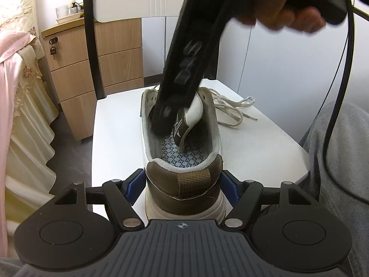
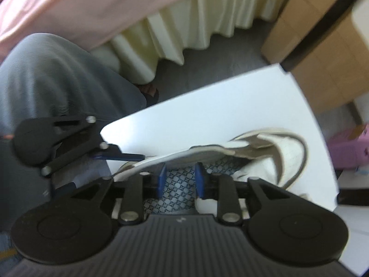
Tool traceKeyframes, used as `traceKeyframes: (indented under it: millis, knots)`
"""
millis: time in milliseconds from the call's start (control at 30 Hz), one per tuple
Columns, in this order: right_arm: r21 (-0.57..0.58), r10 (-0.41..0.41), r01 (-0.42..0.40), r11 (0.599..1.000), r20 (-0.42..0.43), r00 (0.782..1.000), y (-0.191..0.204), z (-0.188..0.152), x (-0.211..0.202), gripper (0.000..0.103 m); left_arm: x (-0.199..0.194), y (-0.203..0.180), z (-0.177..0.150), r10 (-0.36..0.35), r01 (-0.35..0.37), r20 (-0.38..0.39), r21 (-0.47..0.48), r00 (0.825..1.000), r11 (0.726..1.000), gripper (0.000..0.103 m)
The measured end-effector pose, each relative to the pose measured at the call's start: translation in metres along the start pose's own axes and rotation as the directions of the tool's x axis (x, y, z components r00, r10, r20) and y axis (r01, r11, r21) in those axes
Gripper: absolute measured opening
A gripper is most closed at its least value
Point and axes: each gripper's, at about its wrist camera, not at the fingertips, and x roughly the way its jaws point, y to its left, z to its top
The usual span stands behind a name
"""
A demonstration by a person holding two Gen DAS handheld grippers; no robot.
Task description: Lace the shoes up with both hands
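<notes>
The sneaker (image 1: 182, 143) sits heel-near on the small white table (image 1: 265, 143), its brown heel counter clamped between the blue pads of the left gripper (image 1: 183, 188), whose jaws stand wide and press on either side of the heel. The right gripper (image 2: 180, 180) points steeply down into the shoe's mouth; its jaws are partly spread, and I see only the patterned insole (image 2: 175, 184) between the pads, nothing pinched. In the left view its black body covers the left eyelet row, with the tongue (image 1: 184, 124) just beside it.

The laces (image 1: 233, 110) lie in a loose tangle on the table to the right of the shoe, towards the far end. That is the first trouble as I judge it: the right gripper is inside the shoe while the free lace end it needs is out on the tabletop, so any closing here would catch the tongue or the collar instead of lace. Pushing further down could also tip the shoe forward or twist it out of the heel grip, since only the heel is held. The right view is blurred, so where the pads stand against the eyelets is hard to tell. The dangling cable (image 1: 341, 92) near the person's grey-trousered knee (image 1: 346, 138) might snag on a quick swing across.
</notes>
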Motion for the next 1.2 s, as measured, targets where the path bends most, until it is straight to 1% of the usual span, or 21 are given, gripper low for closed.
traceKeyframes:
  millis: [33,67,133,167,300,433,500,600,667,733,800,867,900,933,967,1033,1067,1133,1200]
  knots:
    - [-0.033,-0.03,0.03,0.999,0.003,1.0,0.002,-0.001,-0.006,0.036,0.0,0.0,0.0,0.0,0.0,0.0,0.001,1.0,1.0,0.074]
    - [-0.075,-0.067,0.067,0.995,0.0,0.998,0.005,-0.002,-0.011,0.043,0.0,0.0,0.0,0.001,-0.001,-0.001,0.002,1.0,1.0,0.074]
    - [-0.148,-0.121,0.116,0.982,-0.02,0.992,0.008,-0.004,-0.014,0.053,0.0,0.0,0.0,0.002,-0.002,-0.001,0.003,1.0,1.0,0.074]
    - [-0.174,-0.135,0.127,0.976,-0.033,0.99,0.009,-0.005,-0.014,0.054,0.001,0.0,0.0,0.003,-0.003,-0.002,0.003,1.0,1.0,0.074]
    - [-0.267,-0.155,0.125,0.956,-0.096,0.983,0.018,-0.006,0.001,0.055,0.001,-0.001,0.0,0.004,-0.004,-0.002,0.004,1.0,1.0,0.074]
    - [-0.36,-0.21,0.144,0.922,-0.15,0.966,0.029,0.001,0.023,0.055,0.001,-0.001,0.0,0.005,-0.005,-0.001,0.007,1.0,1.0,0.074]
    - [-0.4,-0.232,0.142,0.905,-0.187,0.955,0.032,0.004,0.033,0.055,0.001,-0.001,0.0,0.005,-0.005,-0.001,0.008,1.0,1.0,0.074]
    - [-0.471,-0.284,0.146,0.87,-0.237,0.929,0.037,0.007,0.049,0.056,0.001,-0.002,0.0,0.006,-0.006,-0.002,0.01,1.0,1.0,0.074]
    - [-0.497,-0.305,0.141,0.856,-0.266,0.915,0.038,0.01,0.057,0.056,0.001,-0.002,0.0,0.006,-0.006,-0.002,0.011,1.0,1.0,0.074]
    - [-0.534,-0.329,0.14,0.834,-0.275,0.903,0.04,0.01,0.063,0.056,0.001,-0.002,0.0,0.006,-0.006,-0.002,0.012,1.0,1.0,0.074]
    - [-0.553,-0.349,0.153,0.819,-0.269,0.898,0.043,0.009,0.065,0.054,0.001,-0.003,0.0,0.007,-0.007,-0.002,0.013,1.0,1.0,0.074]
    - [-0.573,-0.375,0.171,0.801,-0.258,0.891,0.044,0.006,0.065,0.046,0.001,-0.003,0.0,0.006,-0.006,-0.002,0.013,1.0,1.0,0.074]
    - [-0.58,-0.379,0.177,0.795,-0.248,0.892,0.046,0.004,0.064,0.043,0.0,-0.004,-0.001,0.005,-0.005,-0.003,0.014,1.0,1.0,0.074]
    - [-0.582,-0.379,0.183,0.792,-0.234,0.895,0.047,0.002,0.061,0.038,0.001,-0.004,-0.001,0.002,-0.002,-0.004,0.017,1.0,1.0,0.074]
    - [-0.585,-0.379,0.19,0.789,-0.22,0.899,0.049,0.0,0.058,0.024,0.001,-0.005,-0.001,-0.002,0.002,-0.006,0.021,1.0,1.0,0.073]
    - [-0.575,-0.384,0.231,0.785,-0.158,0.91,0.053,-0.001,0.048,0.013,0.001,-0.008,-0.002,-0.006,0.006,-0.007,0.039,1.0,0.999,0.073]
    - [-0.546,-0.379,0.255,0.798,-0.126,0.917,0.053,0.001,0.041,0.011,0.001,-0.011,-0.003,0.0,0.0,-0.005,0.054,1.0,0.999,0.073]
    - [-0.449,-0.349,0.28,0.849,-0.079,0.934,0.045,0.006,0.027,0.01,0.0,-0.011,-0.003,0.001,-0.001,-0.005,0.053,1.0,0.999,0.073]
    - [-0.318,-0.305,0.274,0.908,-0.054,0.951,0.029,0.009,0.017,0.01,0.0,-0.01,-0.004,-0.004,0.004,-0.004,0.043,1.0,0.999,0.073]
